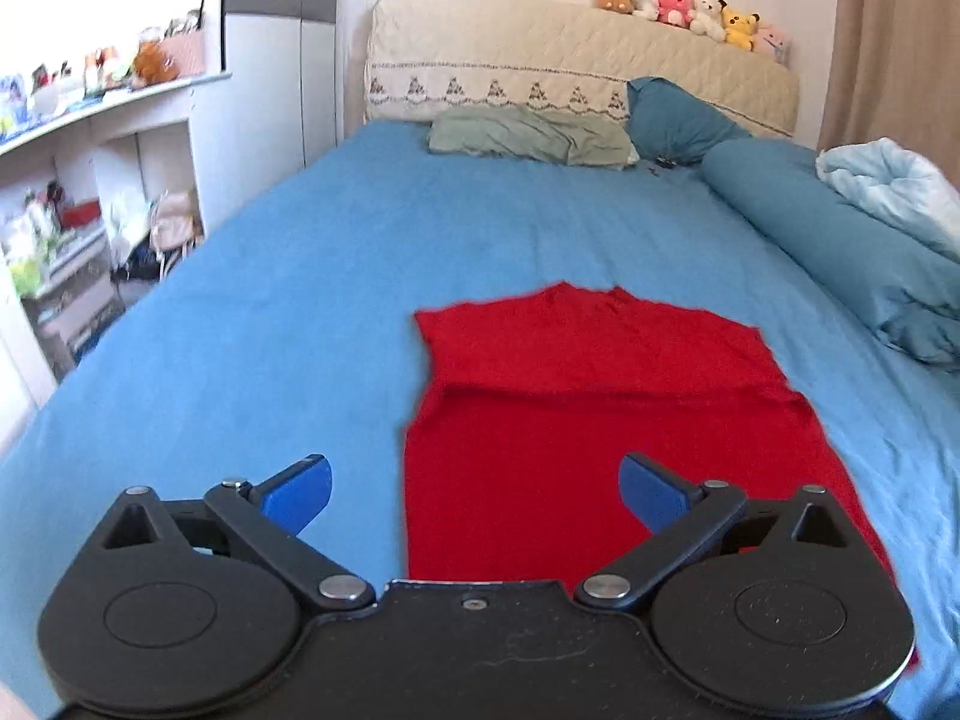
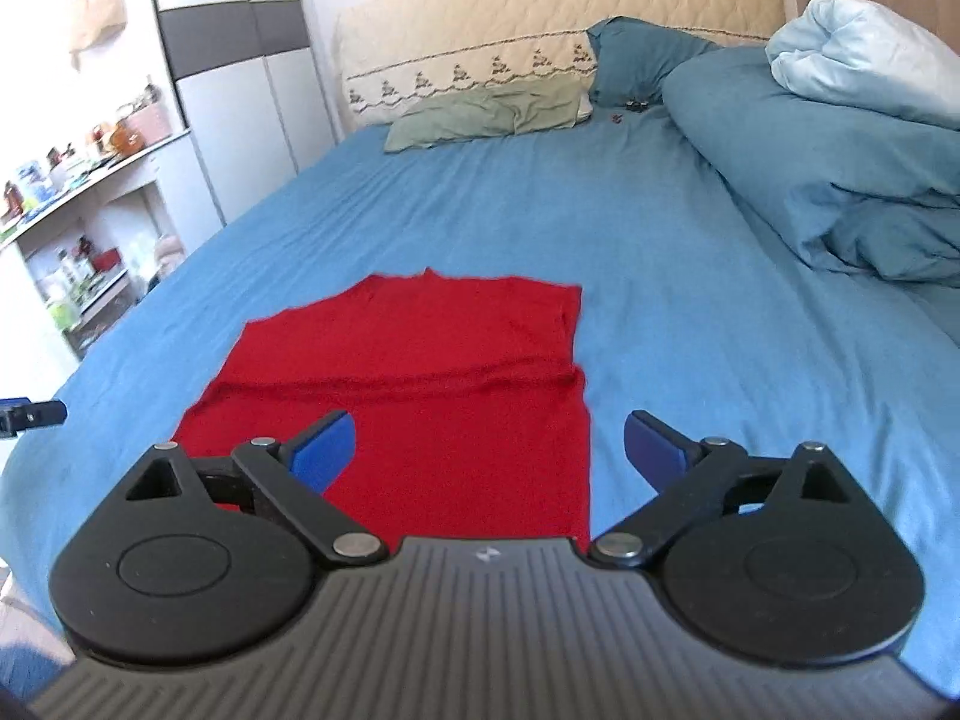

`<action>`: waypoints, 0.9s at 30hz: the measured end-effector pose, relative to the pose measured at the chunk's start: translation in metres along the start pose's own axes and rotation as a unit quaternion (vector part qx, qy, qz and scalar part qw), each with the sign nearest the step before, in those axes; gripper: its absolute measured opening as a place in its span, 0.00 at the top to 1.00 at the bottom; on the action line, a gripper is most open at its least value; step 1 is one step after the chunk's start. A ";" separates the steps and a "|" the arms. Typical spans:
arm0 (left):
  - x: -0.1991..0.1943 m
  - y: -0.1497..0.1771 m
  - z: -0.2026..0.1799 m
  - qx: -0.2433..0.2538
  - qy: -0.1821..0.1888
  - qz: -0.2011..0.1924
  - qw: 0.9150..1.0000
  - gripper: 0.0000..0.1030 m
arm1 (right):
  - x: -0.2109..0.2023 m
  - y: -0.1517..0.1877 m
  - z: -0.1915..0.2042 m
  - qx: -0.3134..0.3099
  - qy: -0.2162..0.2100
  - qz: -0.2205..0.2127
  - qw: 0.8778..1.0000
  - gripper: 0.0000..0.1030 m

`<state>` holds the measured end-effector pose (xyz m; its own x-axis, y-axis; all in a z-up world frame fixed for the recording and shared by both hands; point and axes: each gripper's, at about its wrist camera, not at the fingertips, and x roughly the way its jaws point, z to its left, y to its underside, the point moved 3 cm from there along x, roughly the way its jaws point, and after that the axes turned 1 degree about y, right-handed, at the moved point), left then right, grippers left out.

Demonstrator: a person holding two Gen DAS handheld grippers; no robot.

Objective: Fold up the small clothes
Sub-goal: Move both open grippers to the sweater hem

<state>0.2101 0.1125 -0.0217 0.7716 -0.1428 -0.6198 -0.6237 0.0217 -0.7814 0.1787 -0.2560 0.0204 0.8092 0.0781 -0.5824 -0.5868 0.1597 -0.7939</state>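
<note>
Both claws are spread wide with nothing between the pads. My left gripper (image 1: 474, 492) hangs above the near left edge of the red top (image 1: 576, 420), apart from it. My right gripper (image 2: 489, 450) hangs above its near right edge, also not touching.

The top lies flat on the blue sheet (image 1: 270, 300), near the foot of the bed. Its sides look turned in and a fold line crosses it midway. The neckline points toward the headboard (image 1: 540, 54).

Around it: a green pillow (image 1: 528, 135) and a teal pillow (image 1: 672, 117) lie at the head end, well apart from the top. A rolled teal duvet (image 2: 810, 168) runs down the right side with a pale blanket (image 2: 858, 54) on it, near but clear of the top. Plush toys (image 1: 678, 9) sit on the headboard. Cluttered shelves (image 1: 78, 180) and a wardrobe (image 2: 240, 72) stand off the left side, with a bag (image 2: 96, 6) hanging there. Nothing sits on the sheet between the claws and the top.

Hard to read: the near hem is hidden behind both gripper bodies. In the right wrist view only a tip of the left gripper shows at the left edge. Small dark bits near the teal pillow (image 2: 630, 108) are too small to tell. The shelf items are blurred.
</note>
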 end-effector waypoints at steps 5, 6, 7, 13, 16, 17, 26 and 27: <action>-0.031 0.042 0.007 -0.016 0.015 0.028 0.999 0.00 | -0.044 0.040 0.001 0.007 0.003 0.018 1.000 0.00; -0.034 0.052 0.008 -0.024 0.019 0.034 0.999 0.00 | -0.048 0.050 0.000 0.014 0.003 0.023 1.000 0.00; -0.034 0.060 0.007 -0.029 0.025 0.040 0.998 0.00 | -0.051 0.060 0.000 0.020 0.005 0.029 0.999 0.00; -0.017 0.109 0.009 -0.054 0.014 0.067 0.996 0.10 | -0.048 0.120 -0.003 0.031 0.032 0.061 0.997 0.00; -0.001 0.128 0.011 -0.064 0.009 0.083 0.994 0.22 | -0.037 0.147 -0.001 0.032 0.058 0.077 0.995 0.00; 0.004 0.132 0.011 -0.063 0.011 0.088 0.994 0.25 | -0.033 0.153 -0.001 0.034 0.062 0.084 0.994 0.04; 0.026 0.159 0.003 -0.042 -0.007 0.108 0.993 0.40 | -0.009 0.197 -0.002 0.054 0.087 0.119 0.988 0.25; 0.027 0.163 0.002 -0.035 -0.010 0.112 0.993 0.40 | -0.007 0.198 -0.001 0.051 0.090 0.121 0.987 0.27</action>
<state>0.1300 0.1145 -0.1659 0.6150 -0.1231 -0.7789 -0.7861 -0.0185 -0.6178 0.0569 -0.2261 -0.1324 0.6219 -0.0485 -0.7816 -0.7483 0.2575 -0.6114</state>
